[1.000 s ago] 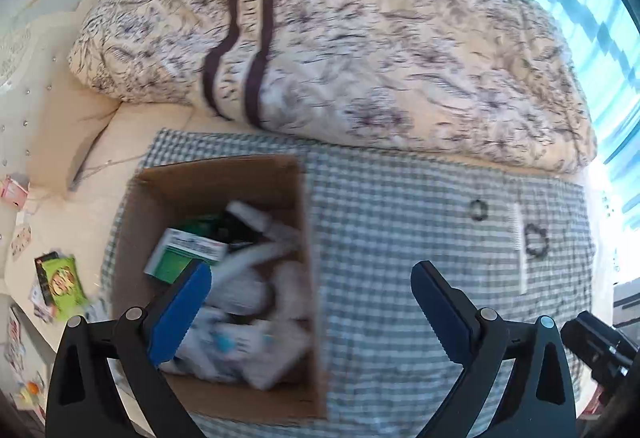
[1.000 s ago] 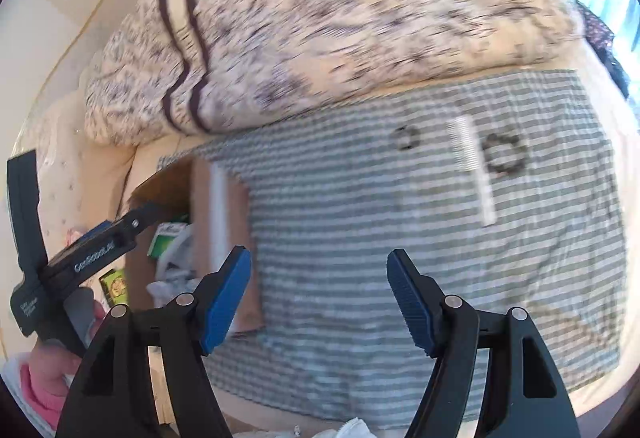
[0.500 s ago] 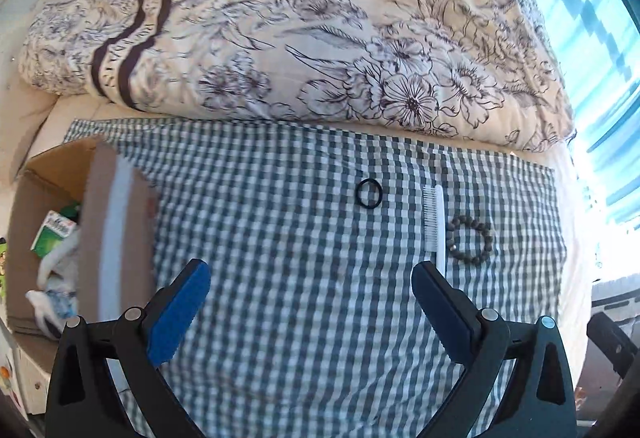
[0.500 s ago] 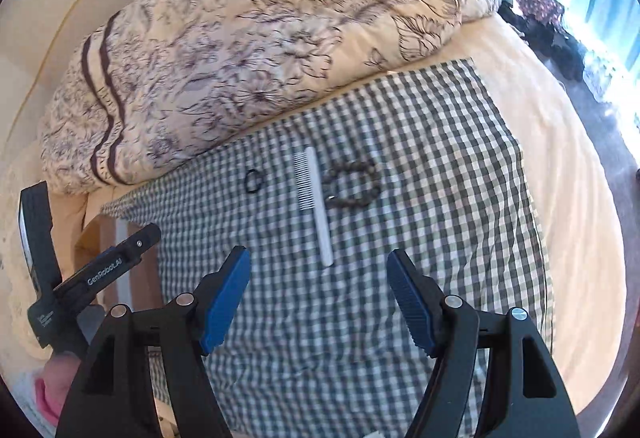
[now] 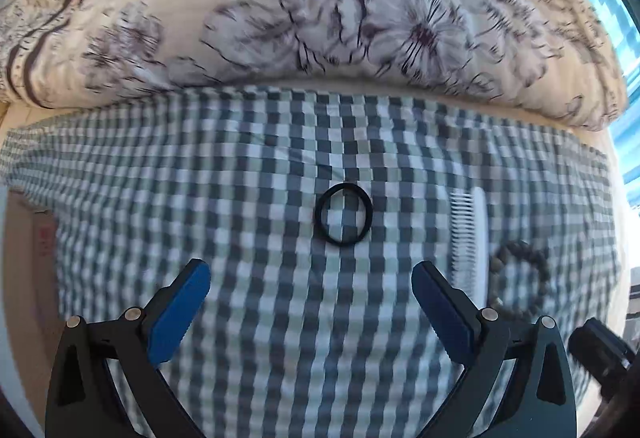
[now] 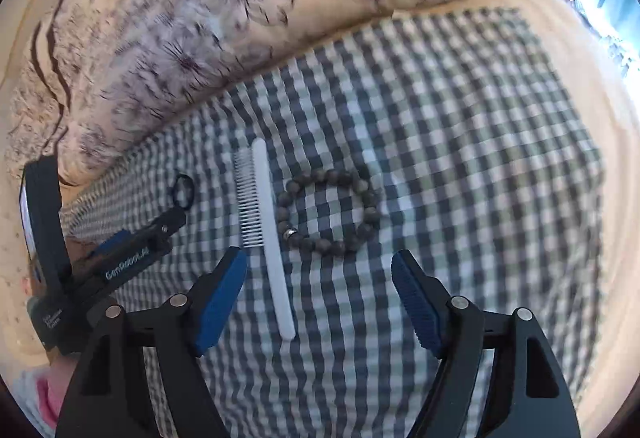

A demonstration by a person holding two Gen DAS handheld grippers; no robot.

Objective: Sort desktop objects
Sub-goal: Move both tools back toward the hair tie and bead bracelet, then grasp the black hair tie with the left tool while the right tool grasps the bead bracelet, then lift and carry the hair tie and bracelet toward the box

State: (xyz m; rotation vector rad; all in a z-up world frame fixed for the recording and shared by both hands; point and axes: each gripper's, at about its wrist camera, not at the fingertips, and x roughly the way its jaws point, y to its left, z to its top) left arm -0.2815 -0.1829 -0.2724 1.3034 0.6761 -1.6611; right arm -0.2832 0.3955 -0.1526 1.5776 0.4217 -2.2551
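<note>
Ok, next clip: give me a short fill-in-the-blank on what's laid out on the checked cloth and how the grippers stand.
1. The white comb lies between the black hair tie and the ____ bracelet.
2. Both the left gripper and the right gripper are ____ and hold nothing.
3. Behind the checked cloth lies a ____-patterned duvet.

Missing words: beaded; open; floral
</note>
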